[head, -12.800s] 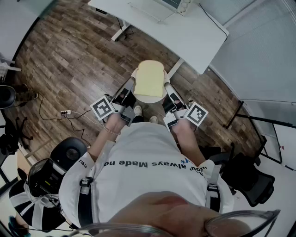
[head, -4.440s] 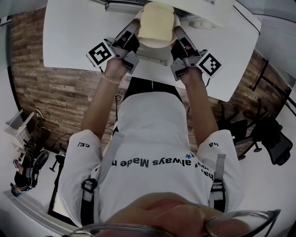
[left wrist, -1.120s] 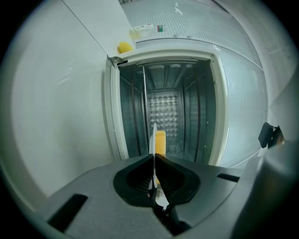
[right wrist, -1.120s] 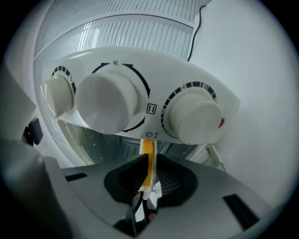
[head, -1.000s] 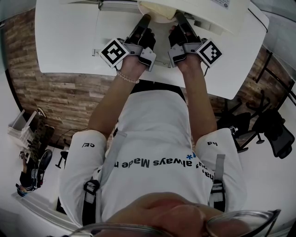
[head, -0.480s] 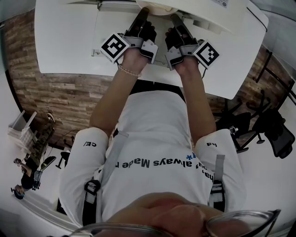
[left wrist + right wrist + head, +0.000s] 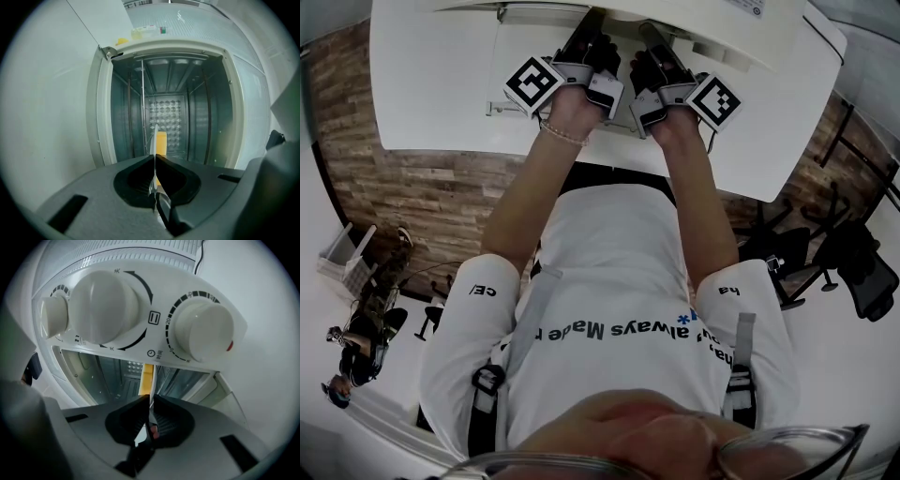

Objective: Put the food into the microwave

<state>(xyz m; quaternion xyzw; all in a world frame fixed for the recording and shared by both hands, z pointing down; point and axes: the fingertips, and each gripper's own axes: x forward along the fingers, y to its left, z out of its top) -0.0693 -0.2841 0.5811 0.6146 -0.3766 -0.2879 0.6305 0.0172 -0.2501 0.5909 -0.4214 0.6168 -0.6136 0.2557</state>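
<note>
My left gripper was pinched onto the thin white rim of a plate, which I saw edge-on running straight ahead from the jaws. My right gripper was clamped the same way on the opposite rim. A pale yellow slice of food lay on the plate just beyond both sets of jaws, between them, already inside the open cavity of the microwave. Two large white knobs sat just above my right gripper.

I judged the plate to be stiff, smooth and probably slippery at the rim, so two opposite grips well onto the edge suited it. The food looked light, soft and loose, likely to slide if either side dipped. Keeping the plate level seemed to matter more than squeezing hard.
</note>
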